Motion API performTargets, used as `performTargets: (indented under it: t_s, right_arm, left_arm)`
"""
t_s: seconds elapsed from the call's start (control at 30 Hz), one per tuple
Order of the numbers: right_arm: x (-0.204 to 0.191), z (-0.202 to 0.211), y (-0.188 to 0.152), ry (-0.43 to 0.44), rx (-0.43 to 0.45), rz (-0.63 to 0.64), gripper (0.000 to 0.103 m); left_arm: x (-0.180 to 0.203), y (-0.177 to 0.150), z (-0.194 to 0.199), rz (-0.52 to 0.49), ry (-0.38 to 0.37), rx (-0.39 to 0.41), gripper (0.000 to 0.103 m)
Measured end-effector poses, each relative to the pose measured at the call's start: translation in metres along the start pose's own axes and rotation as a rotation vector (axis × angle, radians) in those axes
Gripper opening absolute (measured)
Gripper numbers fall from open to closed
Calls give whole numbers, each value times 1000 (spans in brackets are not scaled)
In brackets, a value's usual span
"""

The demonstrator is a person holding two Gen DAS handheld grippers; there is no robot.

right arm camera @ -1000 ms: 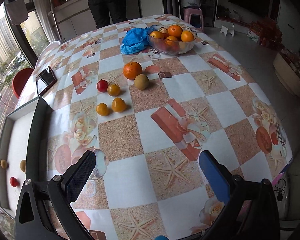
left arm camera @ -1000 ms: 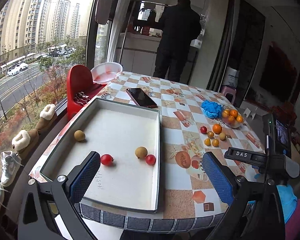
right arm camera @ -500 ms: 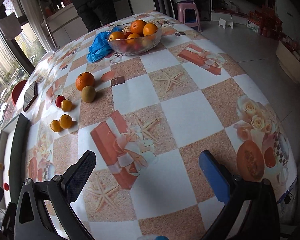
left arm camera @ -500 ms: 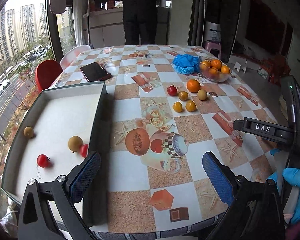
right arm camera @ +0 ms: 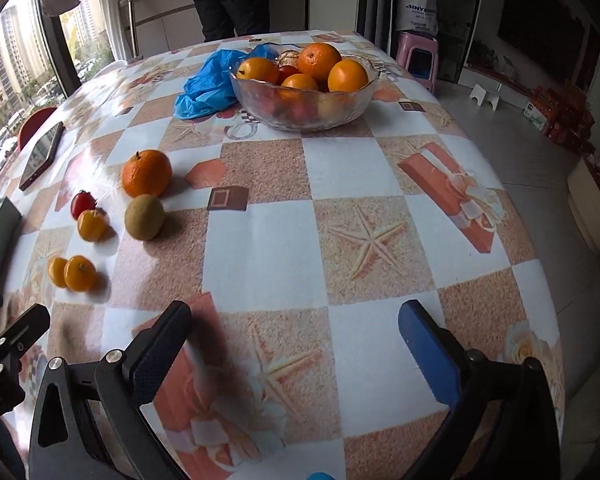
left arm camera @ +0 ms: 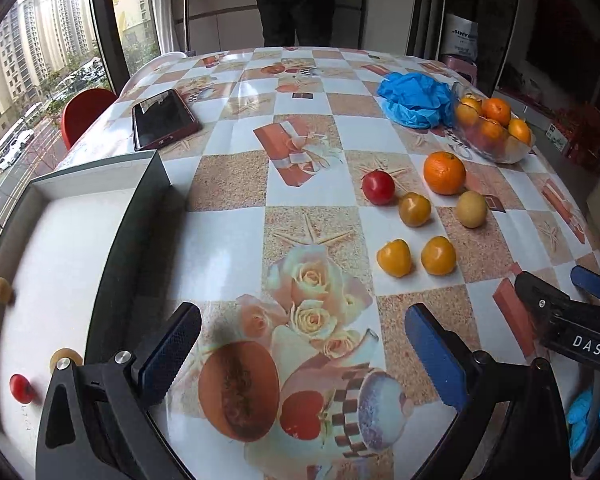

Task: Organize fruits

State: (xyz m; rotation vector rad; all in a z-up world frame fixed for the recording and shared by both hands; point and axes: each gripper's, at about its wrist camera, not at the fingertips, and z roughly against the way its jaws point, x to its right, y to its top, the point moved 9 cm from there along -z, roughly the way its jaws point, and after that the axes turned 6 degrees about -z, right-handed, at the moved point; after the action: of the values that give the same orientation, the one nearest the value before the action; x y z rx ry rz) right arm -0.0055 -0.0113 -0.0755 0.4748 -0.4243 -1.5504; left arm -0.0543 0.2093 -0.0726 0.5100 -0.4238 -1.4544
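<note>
Partly done: three small fruits [left arm camera: 20,388] already in tray [left arm camera: 100,168] left of left gripper [left arm camera: 300,354], six loose fruits [left arm camera: 416,210] still on table [left arm camera: 228,240] ahead, bowl [right arm camera: 304,116] beyond right gripper [right arm camera: 296,350], both jaws apart, empty.

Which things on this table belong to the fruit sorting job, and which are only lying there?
Belong to the job:
loose fruits on the tablecloth, such as the big orange and the red fruit
tray holding a few fruits
glass bowl of oranges

Only lying there:
phone
blue plastic bag
</note>
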Motion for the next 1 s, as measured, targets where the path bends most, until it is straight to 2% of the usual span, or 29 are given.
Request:
performTargets:
  t_s: [0.07,0.1,0.27,0.37,1.0]
  right_arm:
    - [3,-9,13,-13,-1,-23,103]
    - [4,-12,20,-19,4,-34,103]
    - [8,-27,48,-34,58,-57,103]
    - [8,-27,48,-40,60,-60,103]
    - [8,-27,49,-40,60,-60,103]
  left_arm:
    - [-5,4,-12,27,15,-11,102]
    - [-7,9,-14,30,39,14,102]
    - [-6,36,-33,38,39,17,102]
    - [-10,48,-41,46,42,17,102]
    - [-10,47,-40,45,43,17,102]
